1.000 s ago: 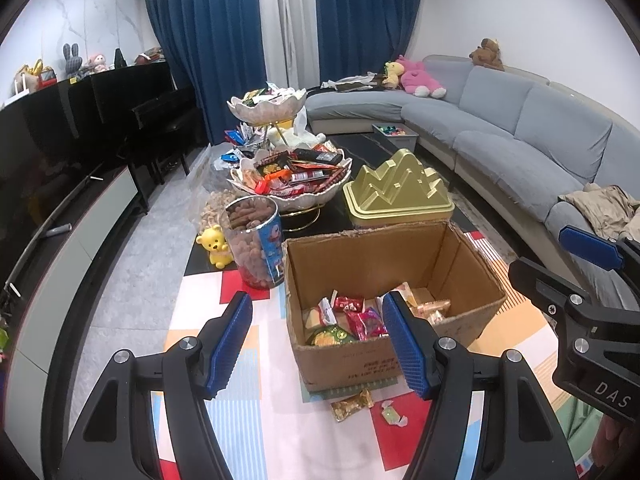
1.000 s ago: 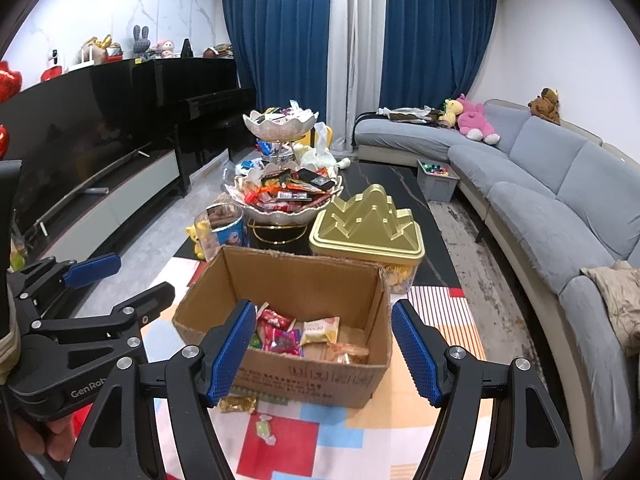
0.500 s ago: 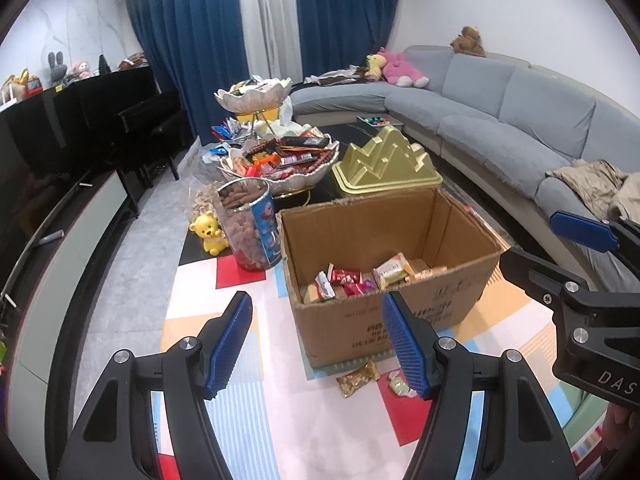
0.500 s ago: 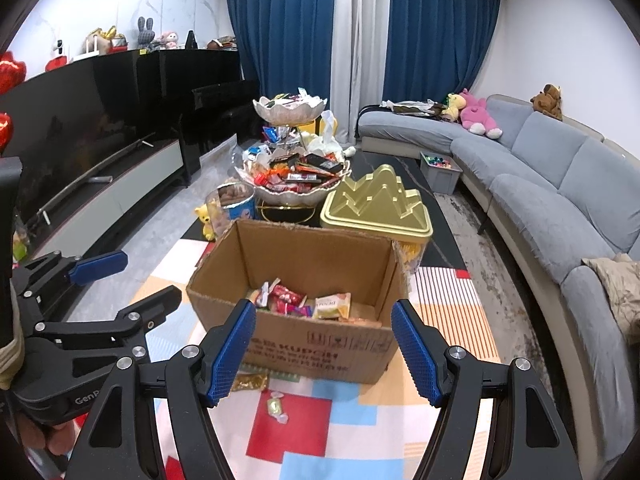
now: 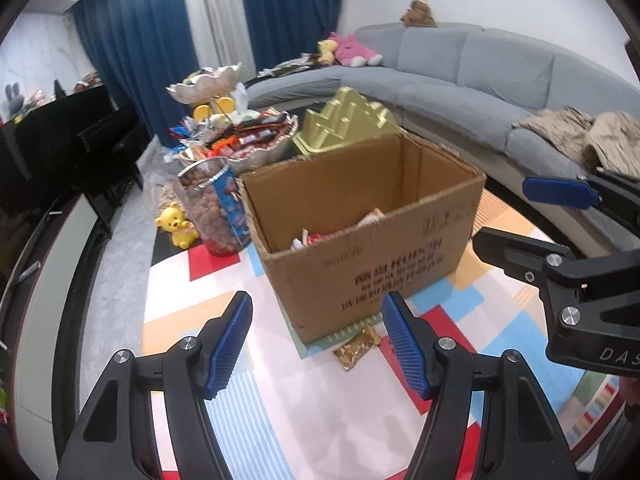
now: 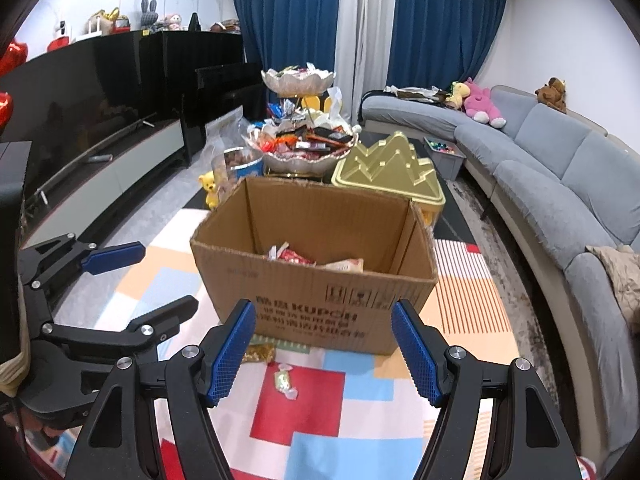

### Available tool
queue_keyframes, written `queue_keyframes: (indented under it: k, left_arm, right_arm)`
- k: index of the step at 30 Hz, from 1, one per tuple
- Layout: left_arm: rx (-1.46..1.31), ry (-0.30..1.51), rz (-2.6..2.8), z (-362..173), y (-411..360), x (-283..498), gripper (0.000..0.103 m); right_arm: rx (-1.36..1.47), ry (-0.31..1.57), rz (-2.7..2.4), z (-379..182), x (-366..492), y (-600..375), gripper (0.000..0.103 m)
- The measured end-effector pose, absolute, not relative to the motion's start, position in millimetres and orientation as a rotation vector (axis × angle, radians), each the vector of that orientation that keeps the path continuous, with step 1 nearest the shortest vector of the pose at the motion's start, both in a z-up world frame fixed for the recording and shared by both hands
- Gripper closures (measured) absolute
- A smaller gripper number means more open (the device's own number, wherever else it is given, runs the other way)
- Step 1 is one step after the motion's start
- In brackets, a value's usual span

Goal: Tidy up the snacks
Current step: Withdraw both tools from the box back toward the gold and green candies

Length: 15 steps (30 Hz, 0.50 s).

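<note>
- Both sets of jaws stand wide apart and hold nothing: the left gripper (image 5: 316, 338) and the right gripper (image 6: 330, 346), each with black arms and ribbed blue pads, hang above the patchwork mat (image 5: 280, 400) of red, blue, orange and white blocks.
- Open brown cardboard box with dark print on its side (image 5: 372, 248): upright on the mat, straight ahead of both grippers.
- Wrapped snacks in red and pale packets (image 6: 316, 258): lying loose at the bottom of the box, partly hidden by its front wall.
- Gold foil snack packet (image 5: 356, 346): on the mat, touching the front lower edge of the box; in the left wrist view it lies between the left gripper's pads.
- Small green-and-white wrapped candy (image 6: 285, 381): on the mat, just in front of the box, near the gold packet.
- Clear round jar of brown nuts with a blue label (image 5: 214, 208): upright beside the box on its left side.
- Yellow bear figurine (image 5: 178, 224): just left of the jar.
- Two-tier scalloped silver stand heaped with wrapped sweets (image 6: 302, 140): behind the box.
- Gold mountain-shaped lidded tin (image 6: 390, 170): behind the box, right of the stand.
- Grey curved sofa (image 6: 560, 168): along the right side of the room.
</note>
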<state>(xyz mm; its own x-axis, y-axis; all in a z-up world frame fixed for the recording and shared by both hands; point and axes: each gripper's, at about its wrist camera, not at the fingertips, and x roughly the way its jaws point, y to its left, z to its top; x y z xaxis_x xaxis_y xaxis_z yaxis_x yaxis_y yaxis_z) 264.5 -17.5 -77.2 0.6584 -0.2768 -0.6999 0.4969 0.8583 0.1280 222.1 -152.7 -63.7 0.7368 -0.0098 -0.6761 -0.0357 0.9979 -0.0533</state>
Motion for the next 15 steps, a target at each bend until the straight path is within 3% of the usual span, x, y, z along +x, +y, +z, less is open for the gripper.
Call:
queue_keyframes:
  k: [15]
  left_arm:
    - [0.423,0.785,-0.541,-134,-20,266,0.037]
  right_arm:
    - [-0.075,0.851,0.052,-126,228,-143,0.032]
